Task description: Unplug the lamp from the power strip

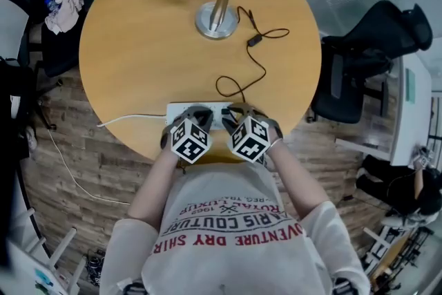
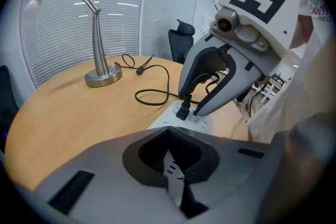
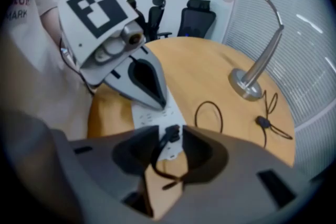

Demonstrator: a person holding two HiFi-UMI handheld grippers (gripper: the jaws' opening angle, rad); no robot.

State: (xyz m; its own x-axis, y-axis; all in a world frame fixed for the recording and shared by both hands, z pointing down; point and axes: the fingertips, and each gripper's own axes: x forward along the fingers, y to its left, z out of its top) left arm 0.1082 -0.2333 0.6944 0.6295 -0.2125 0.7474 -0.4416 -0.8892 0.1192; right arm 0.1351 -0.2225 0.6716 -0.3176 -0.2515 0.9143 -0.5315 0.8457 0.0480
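A silver desk lamp [image 1: 216, 18] stands at the far side of the round wooden table [image 1: 138, 59]. Its black cord [image 1: 238, 85] loops toward a white power strip [image 1: 181, 110] at the near edge. The black plug [image 2: 183, 111] sits in the strip. My right gripper [image 2: 189, 107] is open, one jaw on each side of the plug and neither pressing it; in its own view the plug [image 3: 171, 132] shows in the gap. My left gripper [image 3: 160, 105] is shut, its tips resting on the strip [image 3: 149, 118] beside the plug.
An inline switch [image 1: 254, 40] lies on the cord near the lamp base. The strip's white cable [image 1: 128, 119] runs off the table's left edge. Black office chairs [image 1: 359, 59] stand to the right, and a chair with a cloth [image 1: 65, 10] to the left.
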